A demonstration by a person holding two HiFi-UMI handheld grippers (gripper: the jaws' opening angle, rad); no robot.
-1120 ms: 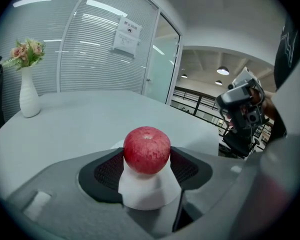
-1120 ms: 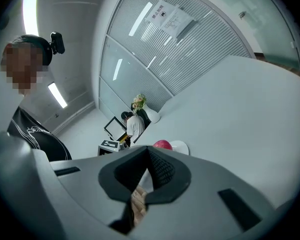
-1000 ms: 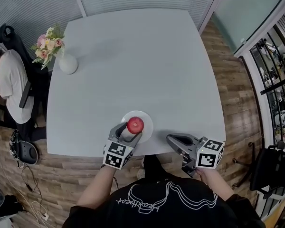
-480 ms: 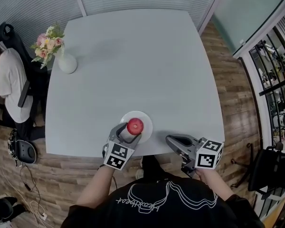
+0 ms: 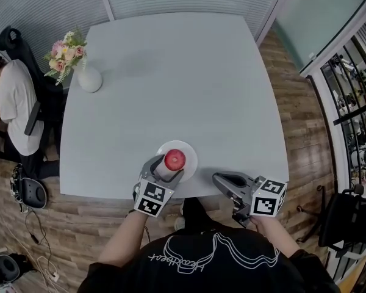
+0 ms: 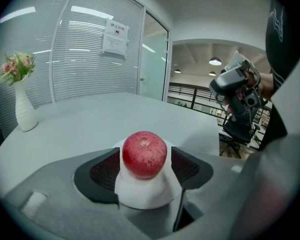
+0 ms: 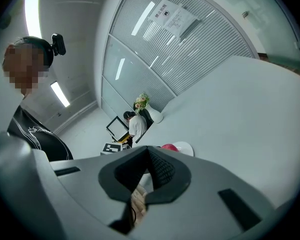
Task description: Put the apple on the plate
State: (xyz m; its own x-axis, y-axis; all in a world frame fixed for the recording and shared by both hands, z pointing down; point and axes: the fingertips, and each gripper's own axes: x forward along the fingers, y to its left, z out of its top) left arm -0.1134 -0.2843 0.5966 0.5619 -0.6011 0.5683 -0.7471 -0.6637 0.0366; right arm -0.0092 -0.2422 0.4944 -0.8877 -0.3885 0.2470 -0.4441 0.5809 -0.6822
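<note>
Left tool (image 6: 145, 168) was closed narrowly on the round red apple (image 6: 144, 153). Its two dark ribbed pads flanked the fruit on either side, with no clear gap at the left pad and only a thin pale sliver at the right.

1. Position of the task item. The apple sat directly over the small round white plate (image 5: 188, 151), which lay near the front edge of the pale grey surface (image 5: 183, 78). In the left gripper view the white of the plate showed immediately below the fruit. Contact between the two appeared made, though it could not be confirmed.

2. Change over the last second. Almost nothing had changed. The apple, the plate and the left tool kept the same relation to one another, and only the head camera's framing shifted slightly. The carry was therefore judged complete, with the tool paused at the placement point.

3. Meaning for the task. Only the release was judged to remain: open the jaws and withdraw toward the operator without nudging the fruit, since a round apple could roll off a shallow plate.

4. Right tool (image 5: 219, 179). It rested near the front edge of the surface, well to the right of the plate, with its jaws together and nothing between them.
</note>
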